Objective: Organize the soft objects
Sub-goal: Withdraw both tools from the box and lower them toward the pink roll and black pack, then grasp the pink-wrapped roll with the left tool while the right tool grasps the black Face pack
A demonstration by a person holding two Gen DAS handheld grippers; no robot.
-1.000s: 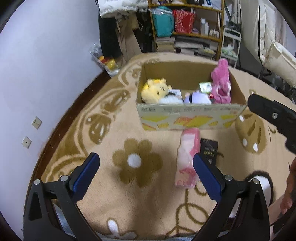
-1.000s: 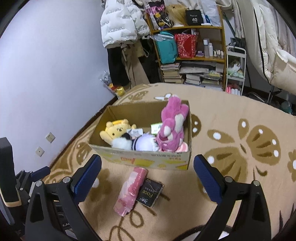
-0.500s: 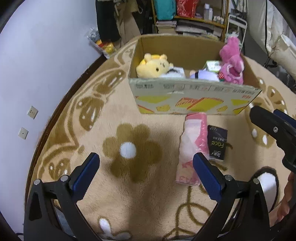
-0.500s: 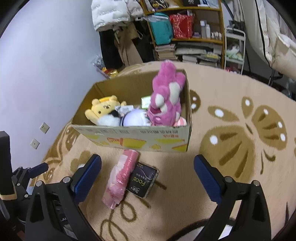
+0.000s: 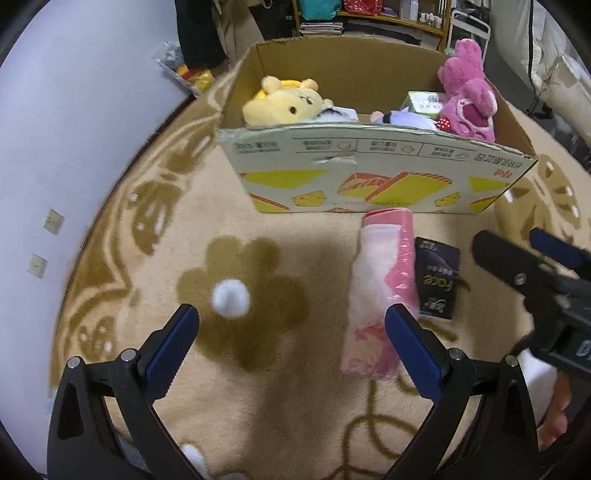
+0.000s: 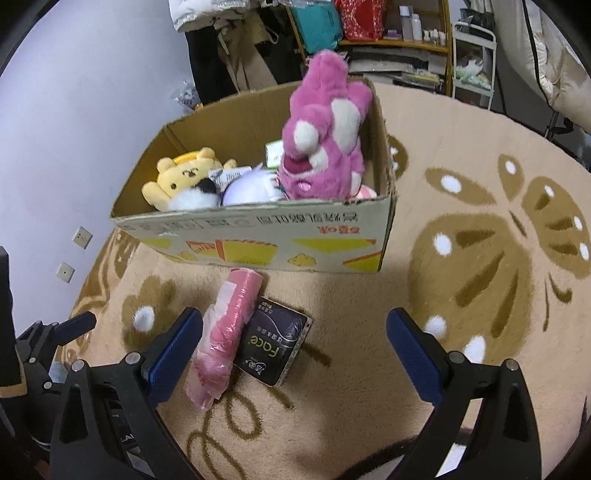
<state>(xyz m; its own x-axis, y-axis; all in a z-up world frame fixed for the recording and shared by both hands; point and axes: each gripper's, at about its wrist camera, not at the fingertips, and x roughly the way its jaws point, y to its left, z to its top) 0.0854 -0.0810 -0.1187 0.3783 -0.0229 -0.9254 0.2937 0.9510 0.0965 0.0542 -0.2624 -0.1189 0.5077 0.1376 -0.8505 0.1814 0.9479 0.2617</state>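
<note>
Beige carpet [image 5: 295, 398] with brown flower pattern lay under the tool. Ahead, beyond the far edge of the carpet: wooden shelf unit [image 6: 402, 44] holding a teal bag [image 6: 317, 22] and a red bag [image 6: 356, 18]. White wire cart [image 6: 472, 62] to the shelf's right. Two wall sockets [image 6: 74, 254] low on the left wall.

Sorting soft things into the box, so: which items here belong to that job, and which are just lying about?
Job:
cardboard box
yellow bear plush
pink bear plush
pink plastic-wrapped roll, on the rug
left gripper and right gripper, both open

Lying about:
black Face packet
shelf clutter
</note>
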